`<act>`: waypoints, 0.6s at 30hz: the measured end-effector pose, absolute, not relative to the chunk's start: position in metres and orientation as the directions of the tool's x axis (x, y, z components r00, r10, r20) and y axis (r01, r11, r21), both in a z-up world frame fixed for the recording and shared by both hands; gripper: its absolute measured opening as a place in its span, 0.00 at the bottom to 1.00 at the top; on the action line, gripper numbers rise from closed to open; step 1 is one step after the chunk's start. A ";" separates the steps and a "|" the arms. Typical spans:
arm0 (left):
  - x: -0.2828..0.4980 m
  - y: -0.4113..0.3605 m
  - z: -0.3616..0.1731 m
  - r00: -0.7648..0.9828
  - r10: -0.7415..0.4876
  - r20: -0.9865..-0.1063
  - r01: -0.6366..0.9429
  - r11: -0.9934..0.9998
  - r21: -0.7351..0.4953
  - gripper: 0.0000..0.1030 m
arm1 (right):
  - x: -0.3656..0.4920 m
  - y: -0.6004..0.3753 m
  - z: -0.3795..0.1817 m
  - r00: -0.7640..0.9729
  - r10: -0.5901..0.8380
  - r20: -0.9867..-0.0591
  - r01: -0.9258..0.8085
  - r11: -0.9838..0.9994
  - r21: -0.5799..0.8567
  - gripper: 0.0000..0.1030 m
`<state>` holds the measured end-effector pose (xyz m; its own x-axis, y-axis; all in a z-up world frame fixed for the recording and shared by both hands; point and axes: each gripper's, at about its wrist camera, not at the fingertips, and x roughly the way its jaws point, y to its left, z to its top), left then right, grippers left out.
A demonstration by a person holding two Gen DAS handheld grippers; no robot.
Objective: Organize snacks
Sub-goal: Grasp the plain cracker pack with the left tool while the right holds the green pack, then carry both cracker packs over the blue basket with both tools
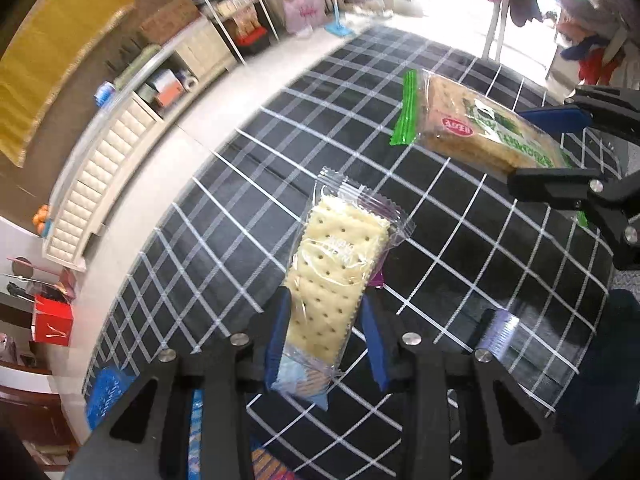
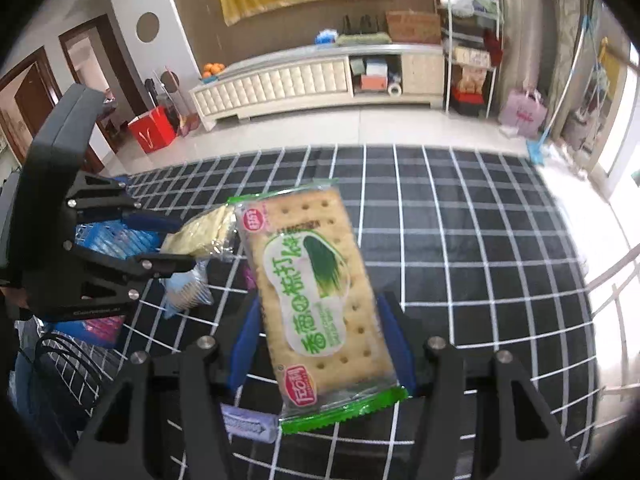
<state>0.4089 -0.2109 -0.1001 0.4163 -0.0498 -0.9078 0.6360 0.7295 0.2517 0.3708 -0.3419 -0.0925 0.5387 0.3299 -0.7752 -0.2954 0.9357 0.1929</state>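
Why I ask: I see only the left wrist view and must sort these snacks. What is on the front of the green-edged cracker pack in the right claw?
Observer: The scallion cracker pack faces the right wrist camera. It shows a green scallion picture, green characters and a red logo at each end.
Operator: Is there anywhere to put it?
Observer: In that view's lower left, some black wire loops, perhaps a basket, show below the left claw.
Operator: Is the right claw's hold square?
Observer: The right claw pinches the pack by its long edges, and the pack sits tilted in it.
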 end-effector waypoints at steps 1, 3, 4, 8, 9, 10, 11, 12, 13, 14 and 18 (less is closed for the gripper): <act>0.402 -0.207 -0.088 0.434 -0.057 -0.899 0.630 0.733 0.257 0.32 | 0.368 -0.340 -0.085 0.548 0.326 -0.770 -0.298 0.936 0.185 0.61; 0.391 -0.199 -0.069 0.466 -0.063 -0.883 0.618 0.738 0.273 0.32 | 0.361 -0.334 -0.067 0.566 0.329 -0.756 -0.310 0.935 0.175 0.61; 0.383 -0.192 -0.056 0.484 -0.067 -0.872 0.609 0.742 0.280 0.32 | 0.356 -0.329 -0.055 0.578 0.331 -0.746 -0.318 0.933 0.167 0.61; 0.359 -0.167 -0.021 0.534 -0.069 -0.843 0.574 0.761 0.302 0.32 | 0.344 -0.310 -0.025 0.607 0.345 -0.716 -0.348 0.925 0.151 0.61; 0.352 -0.159 -0.013 0.546 -0.066 -0.835 0.565 0.765 0.309 0.32 | 0.340 -0.302 -0.017 0.609 0.359 -0.707 -0.361 0.919 0.156 0.61; 0.345 -0.151 -0.006 0.557 -0.063 -0.828 0.557 0.768 0.315 0.32 | 0.338 -0.296 -0.012 0.610 0.367 -0.702 -0.368 0.916 0.159 0.61; 0.337 -0.141 0.002 0.570 -0.057 -0.820 0.544 0.774 0.325 0.32 | 0.334 -0.286 -0.006 0.614 0.372 -0.696 -0.378 0.913 0.154 0.61; 0.332 -0.134 0.007 0.577 -0.054 -0.815 0.536 0.778 0.328 0.32 | 0.333 -0.282 -0.003 0.616 0.377 -0.692 -0.385 0.910 0.153 0.61; 0.324 -0.123 0.015 0.589 -0.049 -0.807 0.522 0.785 0.334 0.31 | 0.330 -0.272 0.002 0.614 0.386 -0.688 -0.397 0.905 0.154 0.61; 0.319 -0.116 0.018 0.597 -0.043 -0.801 0.511 0.790 0.338 0.31 | 0.328 -0.263 0.004 0.611 0.395 -0.686 -0.407 0.900 0.156 0.61; 0.298 -0.080 0.035 0.623 -0.031 -0.782 0.472 0.812 0.344 0.31 | 0.319 -0.228 0.015 0.603 0.421 -0.677 -0.453 0.880 0.144 0.61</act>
